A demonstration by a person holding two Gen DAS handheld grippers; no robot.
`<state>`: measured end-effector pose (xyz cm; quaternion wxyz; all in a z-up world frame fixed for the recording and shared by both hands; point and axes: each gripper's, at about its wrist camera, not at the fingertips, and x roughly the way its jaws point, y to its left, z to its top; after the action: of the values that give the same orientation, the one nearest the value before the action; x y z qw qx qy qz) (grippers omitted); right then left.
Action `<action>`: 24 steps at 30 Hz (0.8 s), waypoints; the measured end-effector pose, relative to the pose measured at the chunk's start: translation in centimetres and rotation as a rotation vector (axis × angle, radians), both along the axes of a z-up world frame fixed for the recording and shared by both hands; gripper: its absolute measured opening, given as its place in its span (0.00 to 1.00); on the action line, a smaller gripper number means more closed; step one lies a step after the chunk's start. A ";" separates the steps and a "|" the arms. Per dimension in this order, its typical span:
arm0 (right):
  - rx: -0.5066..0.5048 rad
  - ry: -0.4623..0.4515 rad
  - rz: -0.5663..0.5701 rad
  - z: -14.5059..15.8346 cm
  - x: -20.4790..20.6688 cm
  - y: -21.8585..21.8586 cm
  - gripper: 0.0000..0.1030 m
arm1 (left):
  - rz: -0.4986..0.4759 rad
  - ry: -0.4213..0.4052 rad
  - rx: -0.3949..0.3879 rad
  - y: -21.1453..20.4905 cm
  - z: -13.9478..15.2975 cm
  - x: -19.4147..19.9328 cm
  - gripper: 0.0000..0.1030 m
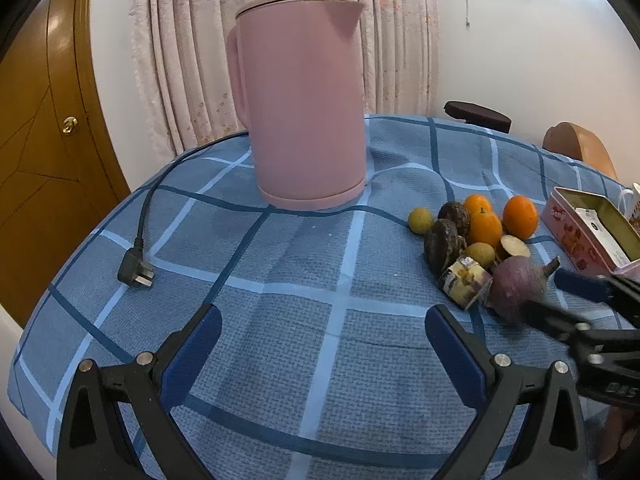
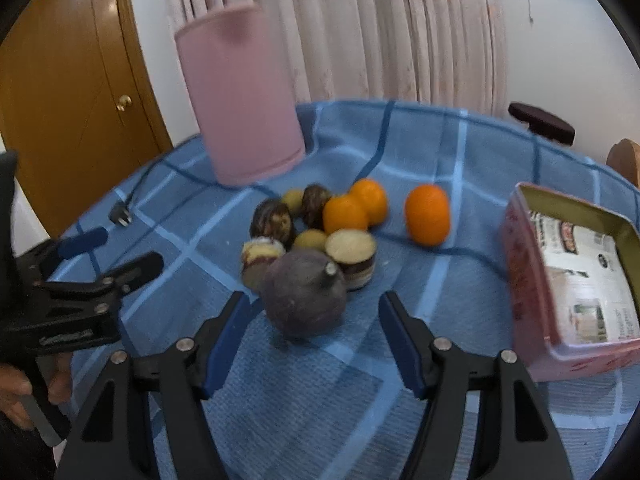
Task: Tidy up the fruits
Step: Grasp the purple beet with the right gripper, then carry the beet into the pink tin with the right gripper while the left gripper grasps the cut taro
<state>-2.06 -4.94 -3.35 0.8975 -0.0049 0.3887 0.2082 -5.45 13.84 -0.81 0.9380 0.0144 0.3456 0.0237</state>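
A pile of fruit lies on the blue checked cloth (image 2: 440, 280): three oranges (image 2: 427, 214), dark passion fruits (image 2: 272, 220), small yellow-green fruits (image 2: 310, 239), cut pieces (image 2: 352, 258) and a large purple root (image 2: 306, 300) nearest me. My right gripper (image 2: 316, 312) is open, its fingers on either side of the purple root, just short of it. It also shows in the left wrist view (image 1: 560, 292) beside the root (image 1: 518, 286). My left gripper (image 1: 324, 324) is open and empty over bare cloth, left of the pile (image 1: 472, 232).
A pink kettle (image 1: 304, 108) stands at the back of the table, its black cord and plug (image 1: 136, 270) trailing left. An open pink tin (image 2: 576, 280) with printed packets sits at the right. A door, curtain and chair backs lie beyond the table.
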 end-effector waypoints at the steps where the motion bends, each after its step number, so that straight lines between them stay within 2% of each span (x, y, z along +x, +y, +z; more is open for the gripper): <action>1: 0.009 0.022 0.001 -0.3 0.6 0.0 0.64 | -0.006 0.003 -0.007 0.0 0.0 0.0 0.99; 5: 0.003 0.076 0.001 -1.2 1.9 0.7 0.53 | -0.015 0.020 -0.035 0.1 -0.1 0.3 0.99; 11: 0.026 0.088 0.018 -1.3 2.0 0.2 0.52 | -0.025 0.038 -0.083 -0.5 0.1 1.2 0.99; 14: 0.033 0.018 0.008 -0.1 0.7 -0.6 0.52 | -0.034 0.041 -0.077 -1.4 0.2 1.6 0.99; 19: 0.006 -0.208 -0.067 2.9 -1.6 -2.8 0.52 | -0.028 0.073 -0.125 -2.5 0.1 2.9 0.99; 24: 0.036 -0.302 -0.143 4.6 -2.1 -5.9 0.52 | -0.043 0.103 -0.141 -4.8 -0.4 4.5 0.99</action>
<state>-4.18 -10.81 1.22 0.9582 0.0077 0.2449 0.1476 -0.99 9.04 -1.23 0.9179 -0.0433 0.3939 -0.0217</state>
